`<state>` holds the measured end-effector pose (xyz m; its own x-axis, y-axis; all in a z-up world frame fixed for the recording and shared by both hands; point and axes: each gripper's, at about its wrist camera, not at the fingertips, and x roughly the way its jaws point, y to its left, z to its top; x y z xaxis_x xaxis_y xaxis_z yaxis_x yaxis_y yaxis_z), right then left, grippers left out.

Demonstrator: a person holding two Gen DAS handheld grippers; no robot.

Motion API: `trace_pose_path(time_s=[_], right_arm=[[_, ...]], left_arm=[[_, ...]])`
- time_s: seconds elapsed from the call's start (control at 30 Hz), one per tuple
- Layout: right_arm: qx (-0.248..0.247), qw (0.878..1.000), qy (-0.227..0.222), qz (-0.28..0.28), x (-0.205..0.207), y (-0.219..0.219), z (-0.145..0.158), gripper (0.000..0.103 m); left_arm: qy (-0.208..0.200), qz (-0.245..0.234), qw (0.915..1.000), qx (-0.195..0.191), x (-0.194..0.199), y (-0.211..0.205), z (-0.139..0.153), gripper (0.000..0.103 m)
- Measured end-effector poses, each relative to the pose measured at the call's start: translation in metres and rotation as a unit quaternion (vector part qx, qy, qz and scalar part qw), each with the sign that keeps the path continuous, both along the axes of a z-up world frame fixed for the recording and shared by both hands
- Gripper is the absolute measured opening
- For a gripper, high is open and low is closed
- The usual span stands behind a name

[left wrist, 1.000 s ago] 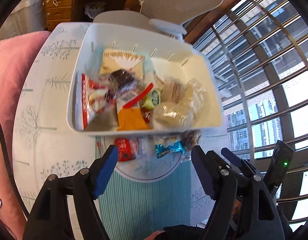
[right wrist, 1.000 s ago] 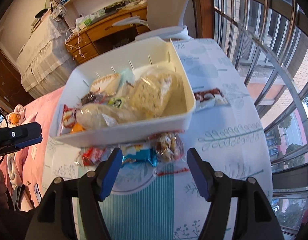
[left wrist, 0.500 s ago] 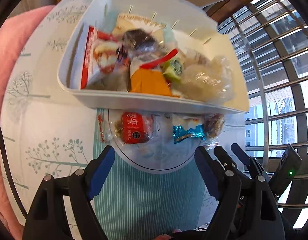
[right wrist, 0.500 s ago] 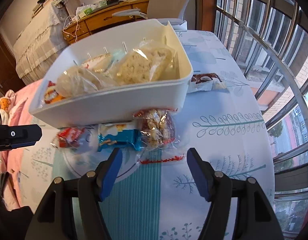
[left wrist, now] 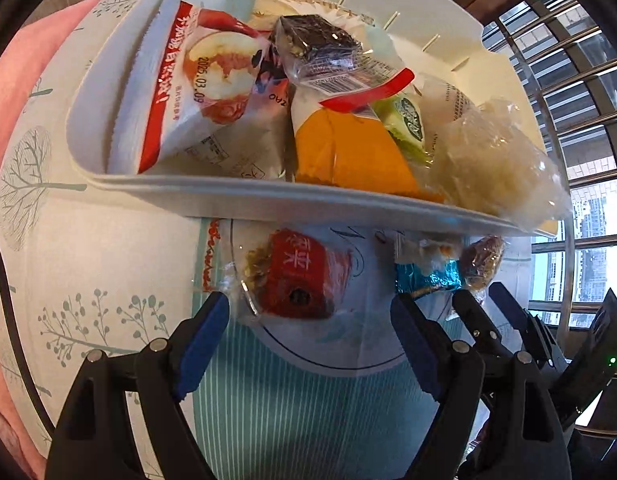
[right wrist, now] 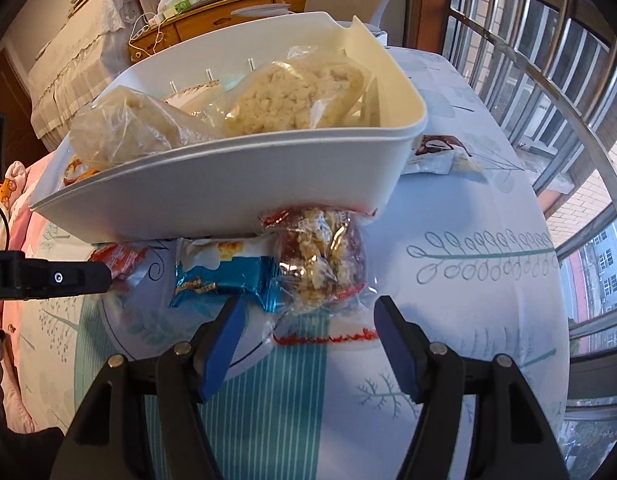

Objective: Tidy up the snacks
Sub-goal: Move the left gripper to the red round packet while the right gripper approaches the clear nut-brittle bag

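Snacks loomed nearer as both grippers descended: left gripper (left wrist: 310,322) spread wide before the red packet (left wrist: 298,278), right gripper (right wrist: 306,330) unclenched near the nut-brittle pack (right wrist: 322,262), neither grasping yet.

Patterned tablecloth (right wrist: 468,280): white bin (right wrist: 228,196), loose snack packets (left wrist: 300,280).

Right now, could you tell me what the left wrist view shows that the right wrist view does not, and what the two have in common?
Only the left wrist view shows the bin's packed left side: the red-and-white packet, the dark cake and the orange packet.

Only the right wrist view shows the brown-and-white packet lying on the tablecloth beyond the bin's right end.

Both show the white bin, the red packet, the blue packet and the clear nut snack in front of it. The left tool and the right tool are both open.
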<state>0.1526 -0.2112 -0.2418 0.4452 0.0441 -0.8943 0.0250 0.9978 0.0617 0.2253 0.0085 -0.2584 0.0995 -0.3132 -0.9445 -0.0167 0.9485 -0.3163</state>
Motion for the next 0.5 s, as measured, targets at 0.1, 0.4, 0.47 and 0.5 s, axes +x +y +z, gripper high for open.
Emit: trace_pose_path(time_s=[0.1, 0.4, 0.47, 0.5], right_arm=[[-0.003, 1.000, -0.002, -0.001, 0.006, -0.001, -0.002, 0.067], [0.002, 1.000, -0.020, -0.002, 0.013, -0.008, 0.002, 0.067], [0.001, 1.000, -0.022, -0.005, 0.016, -0.010, 0.001, 0.067], [0.003, 1.000, -0.020, -0.005, 0.018, -0.011, 0.000, 0.067]], left_arm=[[0.007, 0.005, 0.9999, 0.006, 0.005, -0.003, -0.007, 0.082], [0.008, 0.020, 0.9995, 0.021, 0.021, -0.008, -0.022, 0.082], [0.007, 0.021, 0.9995, 0.023, 0.024, -0.006, -0.024, 0.082], [0.006, 0.022, 0.9995, 0.024, 0.025, -0.007, -0.024, 0.081]])
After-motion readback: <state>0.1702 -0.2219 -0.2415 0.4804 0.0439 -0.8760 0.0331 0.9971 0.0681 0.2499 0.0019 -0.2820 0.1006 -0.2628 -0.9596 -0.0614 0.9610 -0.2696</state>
